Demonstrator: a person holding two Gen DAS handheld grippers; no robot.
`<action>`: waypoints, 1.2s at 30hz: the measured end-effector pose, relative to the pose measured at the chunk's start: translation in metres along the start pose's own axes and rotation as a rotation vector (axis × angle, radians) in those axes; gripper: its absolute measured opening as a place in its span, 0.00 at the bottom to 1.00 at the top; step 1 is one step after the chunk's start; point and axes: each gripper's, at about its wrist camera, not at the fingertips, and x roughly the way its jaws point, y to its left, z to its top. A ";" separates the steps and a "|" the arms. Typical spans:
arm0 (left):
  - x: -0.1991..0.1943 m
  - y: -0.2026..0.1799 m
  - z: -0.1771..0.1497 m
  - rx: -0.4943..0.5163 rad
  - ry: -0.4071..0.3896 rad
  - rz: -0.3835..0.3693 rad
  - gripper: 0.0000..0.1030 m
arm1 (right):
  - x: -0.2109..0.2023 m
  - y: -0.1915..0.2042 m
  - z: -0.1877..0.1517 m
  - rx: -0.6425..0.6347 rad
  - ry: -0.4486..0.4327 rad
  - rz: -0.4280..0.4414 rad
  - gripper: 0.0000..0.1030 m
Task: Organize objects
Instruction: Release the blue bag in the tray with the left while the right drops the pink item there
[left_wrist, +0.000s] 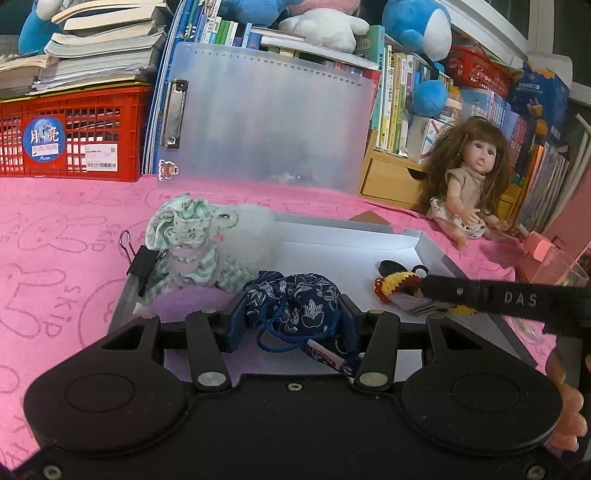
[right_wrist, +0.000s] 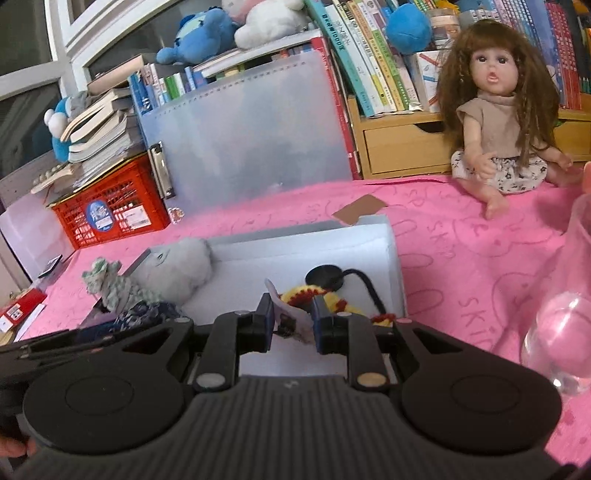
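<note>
My left gripper (left_wrist: 292, 319) is shut on a dark blue patterned drawstring pouch (left_wrist: 299, 295), low over the near end of a shallow white box (left_wrist: 432, 251). To its right, my right gripper (right_wrist: 293, 321) is shut on a yellow and red crocheted charm (right_wrist: 317, 295) and its paper tag (right_wrist: 282, 312), over the same box (right_wrist: 373, 236). The charm's black disc (right_wrist: 325, 277) and cord lie on the box floor. In the left wrist view the right gripper's black finger (left_wrist: 480, 295) reaches in from the right onto the charm (left_wrist: 391, 286).
A green-and-white fabric pouch (left_wrist: 184, 225), a fluffy white toy (left_wrist: 255, 229) and a binder clip (left_wrist: 142, 262) crowd the box's left end. A doll (right_wrist: 498, 122) sits at the back right. A clear glass (right_wrist: 565, 314) stands close right. A red crate (left_wrist: 74, 136) and a frosted clipboard (left_wrist: 269, 118) stand behind.
</note>
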 end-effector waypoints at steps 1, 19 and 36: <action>0.000 0.000 0.000 -0.001 0.001 -0.002 0.47 | -0.001 0.000 -0.001 0.004 0.004 0.006 0.24; -0.002 -0.005 -0.004 0.038 0.010 -0.007 0.50 | 0.005 0.000 -0.014 0.002 0.083 0.025 0.26; -0.026 -0.013 -0.004 0.080 -0.016 -0.025 0.70 | -0.024 0.006 -0.011 -0.008 0.007 0.068 0.42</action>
